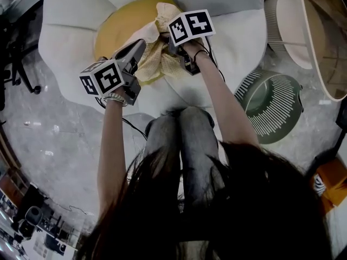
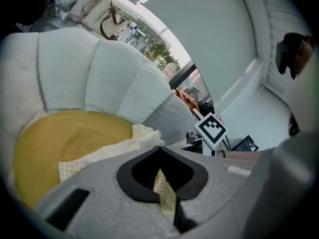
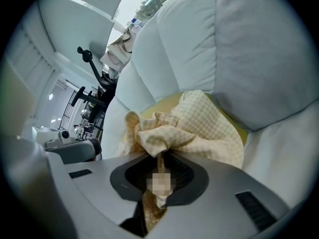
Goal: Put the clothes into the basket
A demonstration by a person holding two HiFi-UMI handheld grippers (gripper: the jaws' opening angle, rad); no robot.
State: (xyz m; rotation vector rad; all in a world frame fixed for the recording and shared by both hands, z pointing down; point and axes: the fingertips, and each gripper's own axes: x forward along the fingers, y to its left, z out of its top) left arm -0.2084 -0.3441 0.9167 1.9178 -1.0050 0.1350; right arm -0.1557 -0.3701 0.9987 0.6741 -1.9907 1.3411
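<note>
A pale yellow checked garment (image 1: 153,58) lies bunched on the yellow seat cushion (image 1: 120,27) of a white petal-shaped chair (image 1: 68,42). My left gripper (image 1: 142,43) reaches in from the lower left, shut on an edge of the garment (image 2: 124,151), and a strip of cloth shows pinched between its jaws (image 2: 160,172). From the right, my right gripper (image 1: 169,43) is shut on a gathered fold of the garment (image 3: 199,128), which runs down between its jaws (image 3: 158,166). A green slatted basket (image 1: 268,104) stands on the floor to the right of the chair.
A white slatted basket (image 1: 287,26) and a wooden-rimmed round object (image 1: 325,42) sit at the upper right. The person's knees (image 1: 181,140) are just in front of the chair. An orange object (image 1: 331,183) lies on the marble floor at the right.
</note>
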